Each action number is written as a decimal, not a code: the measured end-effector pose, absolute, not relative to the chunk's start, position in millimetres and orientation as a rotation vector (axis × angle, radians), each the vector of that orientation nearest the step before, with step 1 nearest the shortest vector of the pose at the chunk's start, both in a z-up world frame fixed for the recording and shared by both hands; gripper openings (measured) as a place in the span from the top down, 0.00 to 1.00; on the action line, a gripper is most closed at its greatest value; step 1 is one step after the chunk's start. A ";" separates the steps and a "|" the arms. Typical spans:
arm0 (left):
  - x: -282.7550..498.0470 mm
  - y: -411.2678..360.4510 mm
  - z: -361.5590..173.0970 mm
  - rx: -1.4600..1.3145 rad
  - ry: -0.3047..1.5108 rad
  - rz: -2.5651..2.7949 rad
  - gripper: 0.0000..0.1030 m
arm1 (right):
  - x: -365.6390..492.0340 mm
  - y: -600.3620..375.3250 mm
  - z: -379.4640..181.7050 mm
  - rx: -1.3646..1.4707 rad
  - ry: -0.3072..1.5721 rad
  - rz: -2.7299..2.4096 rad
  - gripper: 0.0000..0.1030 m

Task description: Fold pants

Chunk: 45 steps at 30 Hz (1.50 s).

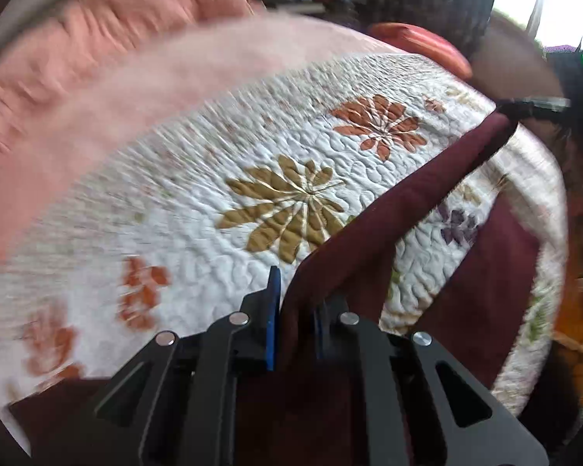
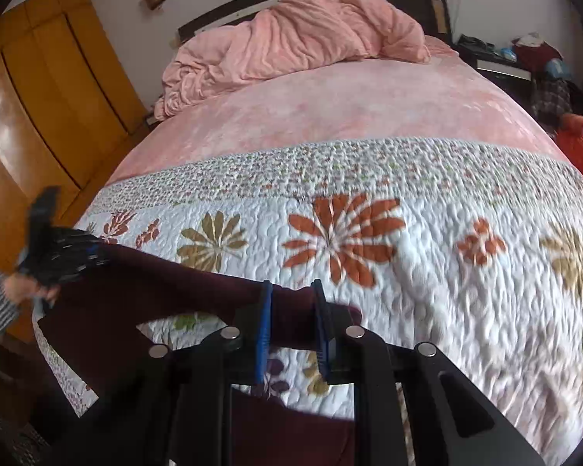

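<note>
Pants (image 2: 182,283) are soft, limp maroon fabric, probably light and non-slip; they sag between grips, so the hem or waistband corners look like the best hold. Left gripper (image 1: 295,322) and right gripper (image 2: 291,326) each have jaws clamped on a bunched edge. The stretched edge spans gripper to gripper above the quilt (image 2: 427,272)'s near edge, remaining cloth hanging toward the person.

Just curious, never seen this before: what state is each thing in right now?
Dark maroon fabric pants: held up, stretched between both grippers over the bed.
Left gripper: shut on the pants.
Right gripper: shut on the pants.
White floral quilted bedspread: spread flat.
Pink fluffy blanket: crumpled.
</note>
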<state>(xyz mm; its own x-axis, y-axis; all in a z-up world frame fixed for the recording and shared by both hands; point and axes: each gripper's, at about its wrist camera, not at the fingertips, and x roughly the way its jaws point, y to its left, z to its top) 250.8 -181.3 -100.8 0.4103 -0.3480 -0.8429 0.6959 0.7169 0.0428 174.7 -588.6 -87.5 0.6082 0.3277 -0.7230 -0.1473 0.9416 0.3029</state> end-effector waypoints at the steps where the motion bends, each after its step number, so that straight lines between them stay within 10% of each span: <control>1: 224.0 -183.2 -97.2 0.451 0.904 -0.659 0.88 | 167.0 -587.4 -90.7 0.221 0.876 0.265 0.81; 15: 62.6 -196.6 -199.4 0.645 0.896 -0.573 0.81 | 40.6 -594.2 -192.9 0.403 1.023 0.150 0.79; 19: 67.1 -195.2 -201.8 0.584 0.902 -0.556 0.77 | 25.4 -599.4 -190.6 0.453 1.018 0.097 0.51; 23: 73.8 -197.6 -198.6 0.535 0.919 -0.563 0.71 | 12.1 -603.1 -176.4 0.550 0.988 0.090 0.44; 45: 89.3 -187.3 -181.5 0.319 1.003 -0.577 0.70 | 18.6 -551.8 -237.4 1.252 0.984 0.251 0.47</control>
